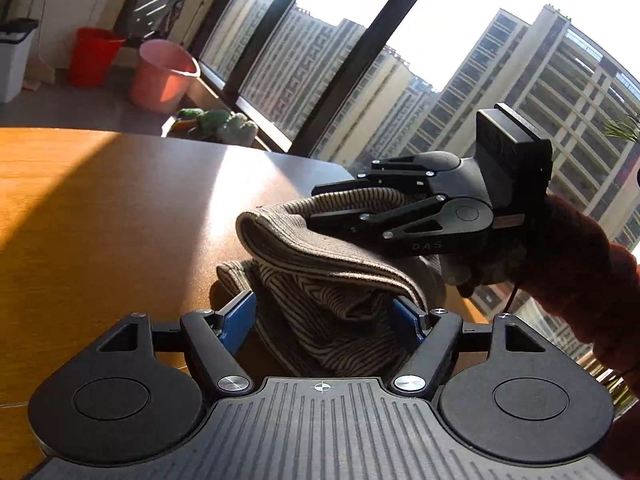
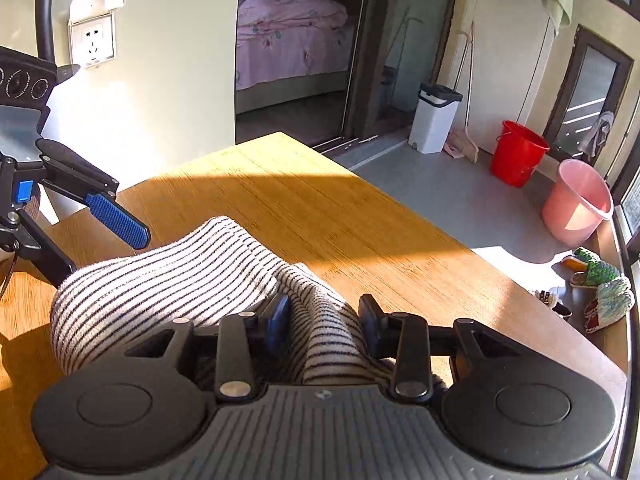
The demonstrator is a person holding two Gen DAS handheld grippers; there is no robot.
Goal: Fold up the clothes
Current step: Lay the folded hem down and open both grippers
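A striped knit garment [image 1: 320,264] in beige with dark stripes lies bunched on the wooden table [image 1: 100,208]. My left gripper [image 1: 326,312] is open, its blue pads on either side of the garment's lower folds. My right gripper [image 1: 320,208] reaches in from the right and is shut on a thick fold of the garment. In the right wrist view the striped garment [image 2: 168,280] passes between the right gripper's [image 2: 326,320] fingers, and the left gripper's blue pad [image 2: 116,220] stands open above the cloth at left.
The table's [image 2: 340,220] far edge runs close behind the garment. On the floor stand a pink bucket [image 2: 576,204], a red bucket [image 2: 518,152] and a white bin [image 2: 434,122]. Slippers [image 2: 600,280] lie by the window.
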